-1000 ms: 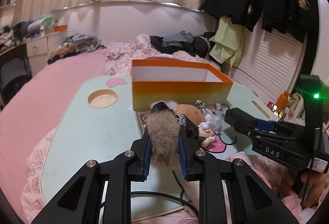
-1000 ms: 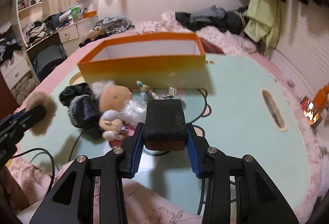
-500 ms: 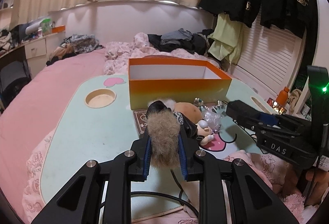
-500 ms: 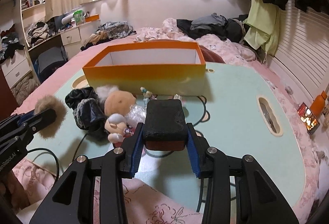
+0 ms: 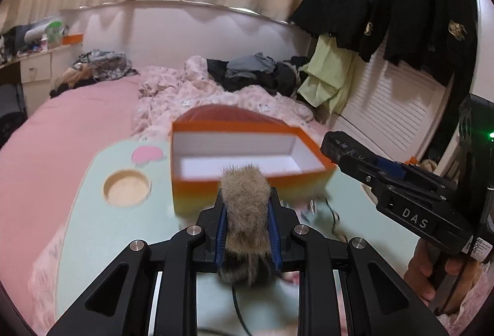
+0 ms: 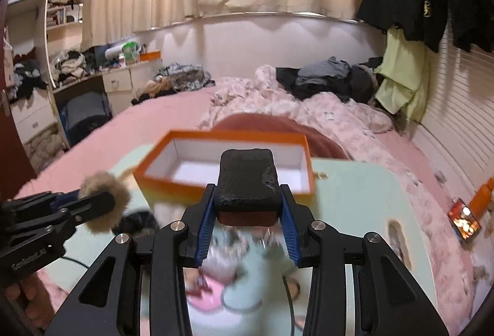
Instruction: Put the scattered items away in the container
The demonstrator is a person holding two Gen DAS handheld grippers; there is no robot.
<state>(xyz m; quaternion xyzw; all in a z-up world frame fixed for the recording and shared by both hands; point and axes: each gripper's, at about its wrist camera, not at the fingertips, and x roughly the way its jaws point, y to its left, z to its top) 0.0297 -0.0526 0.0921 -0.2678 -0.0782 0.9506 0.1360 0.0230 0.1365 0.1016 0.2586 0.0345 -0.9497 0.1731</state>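
Nearest the orange box (image 5: 247, 169), on its near side, the left tongs (image 5: 246, 231) are clamped narrow on a tan fur pom-pom (image 5: 244, 206), its tuft standing just short of the box's front wall; beside them, the right tongs (image 6: 247, 212) grip a black rectangular case (image 6: 247, 178) at a middling width, the pads pressing its two sides. A second ago both loads sat low over the clutter in front of the box; now both have risen and moved forward, so each camera looks down into the box's white, seemingly empty interior, and the desk (image 5: 92, 212) under them blurs with the motion. Below the tongs, on the near side of the box, a smeared heap remains: a dark furry thing (image 6: 139, 220), a pink patch and a black cable (image 5: 239, 311), none sharp enough to name further. That means the pick-up is finished for these two items and the carry is well along; I judge that what is left is to bring each over the box's rim and let go, then return for the heap. Left of the box, a round recess (image 5: 126, 188) and a pink heart shape mark the desk. Beyond the box lie the pink bed (image 6: 160, 117), rumpled bedding, dark clothes and curtains.
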